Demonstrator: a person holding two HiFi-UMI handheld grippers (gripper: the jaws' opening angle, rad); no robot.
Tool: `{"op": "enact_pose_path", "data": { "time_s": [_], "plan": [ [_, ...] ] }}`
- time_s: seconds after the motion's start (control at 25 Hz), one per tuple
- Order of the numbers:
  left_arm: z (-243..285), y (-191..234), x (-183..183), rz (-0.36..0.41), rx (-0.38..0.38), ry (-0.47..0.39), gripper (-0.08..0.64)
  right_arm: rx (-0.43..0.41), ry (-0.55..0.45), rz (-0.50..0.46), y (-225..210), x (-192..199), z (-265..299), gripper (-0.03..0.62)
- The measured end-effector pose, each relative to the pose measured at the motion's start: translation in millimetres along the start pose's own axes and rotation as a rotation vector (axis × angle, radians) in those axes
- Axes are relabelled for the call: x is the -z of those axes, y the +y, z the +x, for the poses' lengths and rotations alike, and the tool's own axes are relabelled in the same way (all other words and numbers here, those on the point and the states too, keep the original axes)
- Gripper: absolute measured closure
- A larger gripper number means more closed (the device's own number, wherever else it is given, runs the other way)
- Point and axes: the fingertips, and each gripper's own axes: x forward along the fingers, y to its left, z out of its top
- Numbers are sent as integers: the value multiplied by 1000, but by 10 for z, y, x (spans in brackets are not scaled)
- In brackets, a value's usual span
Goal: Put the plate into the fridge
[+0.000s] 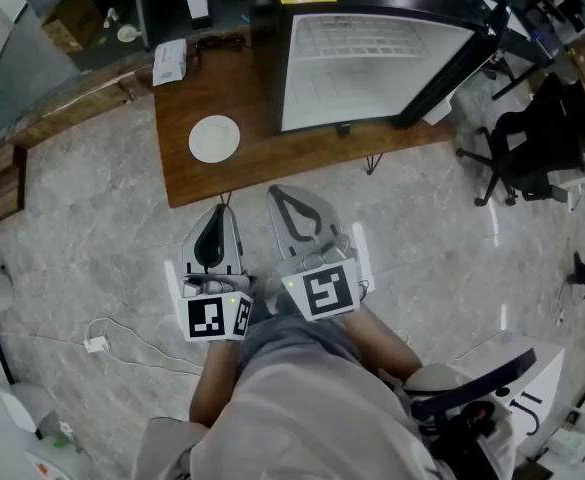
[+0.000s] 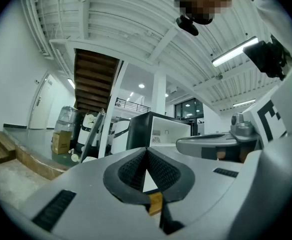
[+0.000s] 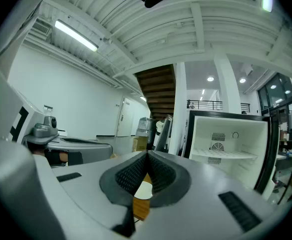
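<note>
L gripper (image 1: pixel 217 212) + R gripper (image 1: pixel 275 193): jaws pressed together, nothing btwn. Both side by side over floor (image 1: pixel 92 228), near table (image 1: pixel 272 153) edge. Plate (image 1: pixel 214 138) flat on table, left of fridge (image 1: pixel 372 68); fridge door open.

Head view downward; gripper views toward fridge (image 3: pixel 230 134)

A black office chair (image 1: pixel 520 153) stands beside the wooden table (image 1: pixel 257 158) on a grey floor (image 1: pixel 92 248).
</note>
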Motion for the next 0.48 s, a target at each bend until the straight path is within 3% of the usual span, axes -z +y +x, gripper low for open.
{"op": "enact_pose_path", "data": {
  "time_s": [0.12, 0.48],
  "plan": [
    [66, -172, 114, -23, 6, 7, 541, 6, 3, -39, -155, 54, -141, 575],
    [197, -209, 209, -18, -14, 25, 541, -5, 4, -22, -331, 171, -124, 575]
  ]
}}
